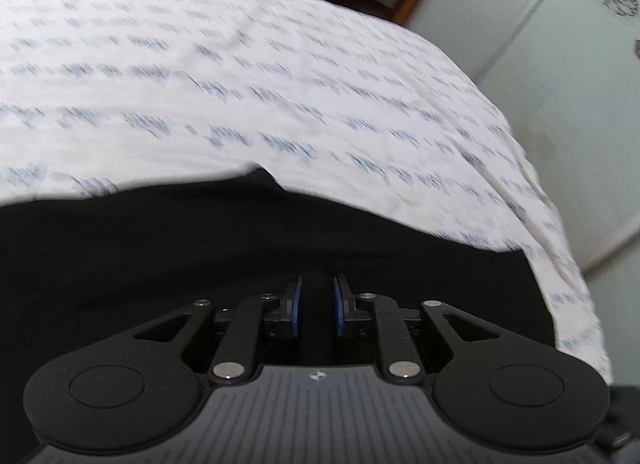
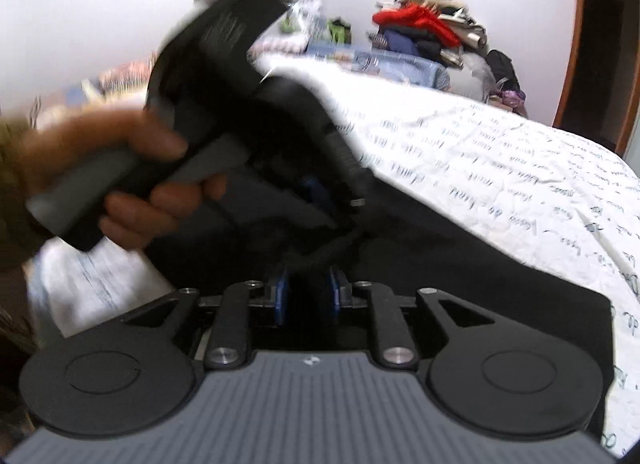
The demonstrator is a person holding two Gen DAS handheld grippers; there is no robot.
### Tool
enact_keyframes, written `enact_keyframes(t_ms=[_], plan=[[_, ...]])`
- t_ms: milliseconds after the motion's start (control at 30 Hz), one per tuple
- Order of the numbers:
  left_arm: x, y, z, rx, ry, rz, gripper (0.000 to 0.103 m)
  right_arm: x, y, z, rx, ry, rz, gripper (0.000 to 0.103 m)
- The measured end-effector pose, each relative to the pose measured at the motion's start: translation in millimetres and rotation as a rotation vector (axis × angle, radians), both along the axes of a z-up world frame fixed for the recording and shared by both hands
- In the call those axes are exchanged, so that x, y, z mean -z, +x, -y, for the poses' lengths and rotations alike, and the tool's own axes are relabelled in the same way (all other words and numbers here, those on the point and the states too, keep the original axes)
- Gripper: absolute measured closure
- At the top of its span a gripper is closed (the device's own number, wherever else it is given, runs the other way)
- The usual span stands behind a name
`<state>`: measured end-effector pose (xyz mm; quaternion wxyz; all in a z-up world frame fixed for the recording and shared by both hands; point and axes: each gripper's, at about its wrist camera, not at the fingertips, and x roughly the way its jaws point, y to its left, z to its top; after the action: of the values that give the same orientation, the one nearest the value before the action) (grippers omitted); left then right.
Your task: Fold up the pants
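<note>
fingers (image 1: 297, 306) of left gripper (image 1: 318, 306) stand narrowly apart, gripping nothing, over black pants (image 1: 160, 256). right gripper (image 2: 306, 298) pinches a bunched pants fold between blue pads. pants lie on bed's printed sheet (image 1: 240, 83). clothes pile (image 2: 432, 31) beyond; wardrobe (image 1: 560, 43) alongside.

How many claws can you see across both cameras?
2. The left claw sits over the black pants; it also appears in the right view, held in a hand. The right claw pinches a pants fold.
</note>
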<state>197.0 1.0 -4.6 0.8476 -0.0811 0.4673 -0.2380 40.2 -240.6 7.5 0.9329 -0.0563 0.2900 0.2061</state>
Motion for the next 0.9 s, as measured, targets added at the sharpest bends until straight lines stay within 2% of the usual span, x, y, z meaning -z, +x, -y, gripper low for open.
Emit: enact_keyframes(t_ms=[100, 167, 200, 300, 333, 400, 467, 500, 600, 667, 733, 767, 833, 900], plan=[[-6, 3, 6, 0.017, -0.02, 0.02, 0.088, -11, 3, 26, 0.089, 0.077, 0.001, 0.085], [-8, 1, 20, 0.075, -0.03, 0.032, 0.088, -1, 16, 28, 0.135, 0.018, -0.022, 0.084], [-7, 0, 27, 0.107, -0.014, 0.041, 0.087, 7, 20, 26, 0.146, -0.019, -0.041, 0.082], [7, 1, 49, 0.144, 0.128, 0.073, 0.076, 30, 27, 14, 0.128, -0.058, -0.138, 0.082], [11, 1, 50, 0.135, 0.14, 0.073, 0.076, 34, 23, 10, 0.126, -0.079, -0.133, 0.082], [8, -1, 43, 0.11, 0.103, 0.065, 0.076, 31, 13, 6, 0.121, -0.101, -0.11, 0.083], [-1, -6, 41, 0.099, 0.086, 0.078, 0.076, 20, 3, 15, 0.146, -0.091, -0.079, 0.078], [-7, -9, 42, 0.101, 0.087, 0.095, 0.076, 15, -3, 18, 0.172, -0.094, -0.062, 0.075], [-19, -18, 53, 0.144, 0.103, 0.133, 0.076, 5, -19, 54, 0.313, -0.107, -0.02, 0.075], [-22, -21, 68, 0.192, 0.095, 0.126, 0.071, 2, -32, 86, 0.413, -0.063, -0.022, 0.07], [-22, -20, 89, 0.236, 0.086, 0.112, 0.049, 3, -47, 117, 0.489, -0.003, -0.039, 0.07], [-22, -22, 100, 0.254, 0.088, 0.112, 0.044, 5, -55, 132, 0.522, 0.04, -0.055, 0.069], [-23, -27, 125, 0.309, 0.103, 0.134, 0.042, 12, -72, 166, 0.567, 0.172, -0.107, 0.061], [-24, -35, 151, 0.374, 0.125, 0.16, 0.042, 24, -83, 185, 0.577, 0.292, -0.136, 0.061]])
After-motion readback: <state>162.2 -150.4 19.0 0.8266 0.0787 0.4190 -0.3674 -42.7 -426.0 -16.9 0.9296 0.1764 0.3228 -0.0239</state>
